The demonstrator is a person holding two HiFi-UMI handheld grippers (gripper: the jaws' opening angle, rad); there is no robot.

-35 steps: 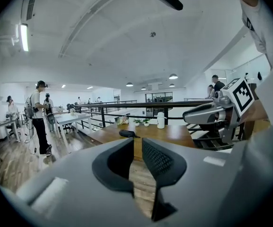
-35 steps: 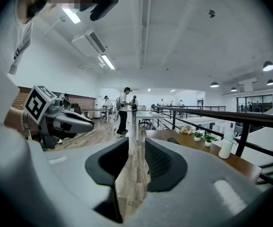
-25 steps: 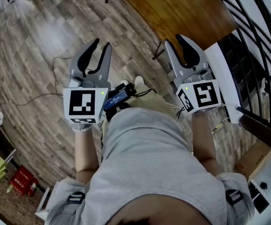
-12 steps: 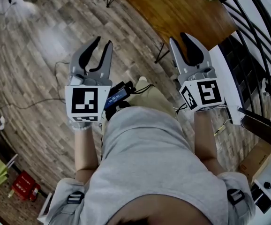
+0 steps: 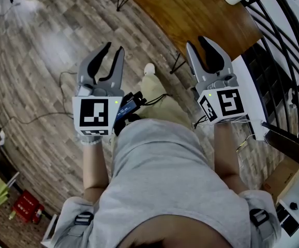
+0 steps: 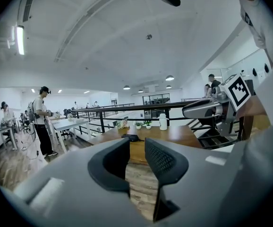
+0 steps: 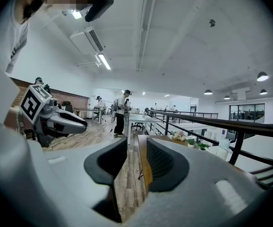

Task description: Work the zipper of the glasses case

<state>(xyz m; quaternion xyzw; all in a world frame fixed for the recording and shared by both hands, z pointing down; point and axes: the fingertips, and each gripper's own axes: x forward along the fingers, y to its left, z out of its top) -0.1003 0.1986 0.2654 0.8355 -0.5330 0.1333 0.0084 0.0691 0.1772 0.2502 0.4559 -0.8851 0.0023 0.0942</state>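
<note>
Wooden planks fill my head view: the floor (image 5: 46, 50) under me and one brown worktop (image 5: 201, 9) ahead, at the top of the picture. I have two tools out in front of my body, the left tool (image 5: 113, 49) and the right tool (image 5: 197, 44). They sit side by side, well apart, and both point toward the worktop.

In the left gripper view that tool's two jaws stand partly apart. Nothing is between the pads, and I see floor planks through the gap. In the right gripper view the right tool's two jaws are likewise apart and hold nothing.

One small dark case (image 6: 130, 137) lies flat on the worktop, straight beyond the left tool's gap and well away from both tools. It is too small for me to make out a zipper. Further back on the same top stand one white bottle (image 6: 163, 121) and two small plants (image 6: 148, 125), close together. One black railing (image 5: 279, 30) runs behind the worktop on my right.

On the floor I count one thin cable (image 5: 61, 68) to my left and one red box (image 5: 25, 203) near the lower left corner.
</note>
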